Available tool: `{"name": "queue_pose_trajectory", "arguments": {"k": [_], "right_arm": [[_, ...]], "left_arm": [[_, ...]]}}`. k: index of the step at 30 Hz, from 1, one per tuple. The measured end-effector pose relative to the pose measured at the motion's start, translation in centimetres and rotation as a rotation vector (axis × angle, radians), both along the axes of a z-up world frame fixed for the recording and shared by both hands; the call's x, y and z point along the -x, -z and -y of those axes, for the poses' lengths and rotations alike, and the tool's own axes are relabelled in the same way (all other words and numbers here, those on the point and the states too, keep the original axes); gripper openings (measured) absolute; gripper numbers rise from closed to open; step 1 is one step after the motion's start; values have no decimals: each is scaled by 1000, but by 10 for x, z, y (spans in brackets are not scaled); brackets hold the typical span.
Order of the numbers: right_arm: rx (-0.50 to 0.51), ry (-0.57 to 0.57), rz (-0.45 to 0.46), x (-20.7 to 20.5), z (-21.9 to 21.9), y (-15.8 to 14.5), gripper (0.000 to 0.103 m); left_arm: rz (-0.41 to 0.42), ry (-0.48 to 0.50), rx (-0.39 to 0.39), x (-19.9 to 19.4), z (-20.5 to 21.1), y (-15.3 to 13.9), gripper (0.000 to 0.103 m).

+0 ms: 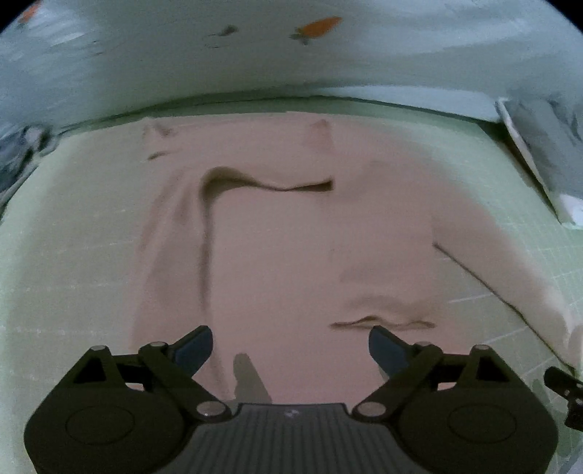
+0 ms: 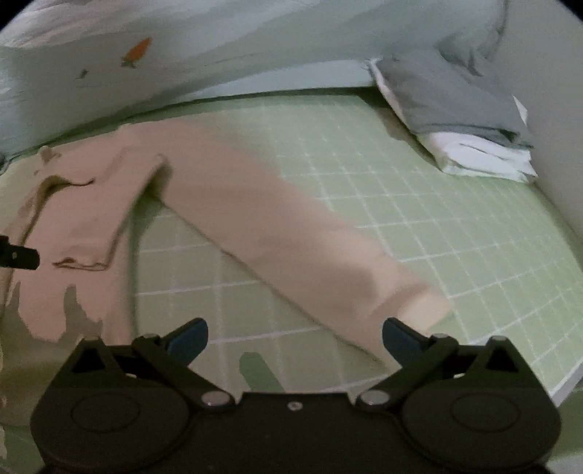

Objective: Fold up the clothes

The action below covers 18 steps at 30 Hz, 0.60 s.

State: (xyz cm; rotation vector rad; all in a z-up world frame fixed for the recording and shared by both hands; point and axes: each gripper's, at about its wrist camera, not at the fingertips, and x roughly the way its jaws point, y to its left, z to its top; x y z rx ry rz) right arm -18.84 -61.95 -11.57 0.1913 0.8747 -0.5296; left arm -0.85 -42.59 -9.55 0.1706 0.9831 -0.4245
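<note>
A pale pink long-sleeved top [image 1: 277,248] lies spread on a green grid mat [image 1: 73,237]. One sleeve is folded across its body, its cuff [image 1: 382,321] just ahead of my left gripper [image 1: 291,346], which is open and empty above the garment's lower part. In the right wrist view the other sleeve [image 2: 277,233] stretches out to the right over the mat [image 2: 437,218], its cuff [image 2: 422,302] close to the right fingertip of my right gripper [image 2: 295,335]. That gripper is open and empty. The top's body [image 2: 73,226] lies to its left.
A stack of folded grey and white clothes [image 2: 466,120] sits at the mat's far right corner, also seen in the left wrist view [image 1: 543,153]. A light bedsheet with carrot prints [image 1: 317,27] rises behind the mat. The mat's right edge [image 2: 568,386] is near.
</note>
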Motion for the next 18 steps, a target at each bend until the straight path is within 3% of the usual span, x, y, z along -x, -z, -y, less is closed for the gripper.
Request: {"name": "queue_pose_trajectory", "arguments": {"k": [4, 9, 11, 13, 18], "right_arm": [[-9, 6, -23, 1, 19, 8, 103], [-15, 32, -25, 6, 29, 10, 103], [-24, 24, -28, 8, 28, 11, 103], [-29, 13, -34, 9, 26, 13, 103], [-23, -11, -37, 8, 18, 14, 103]], "left_arm": [[-2, 11, -1, -7, 21, 10, 74], [-22, 33, -9, -11, 34, 19, 41], [-28, 53, 14, -9, 35, 17, 19], [-26, 55, 25, -8, 34, 15, 9], [-27, 44, 97, 0, 18, 4, 3]]}}
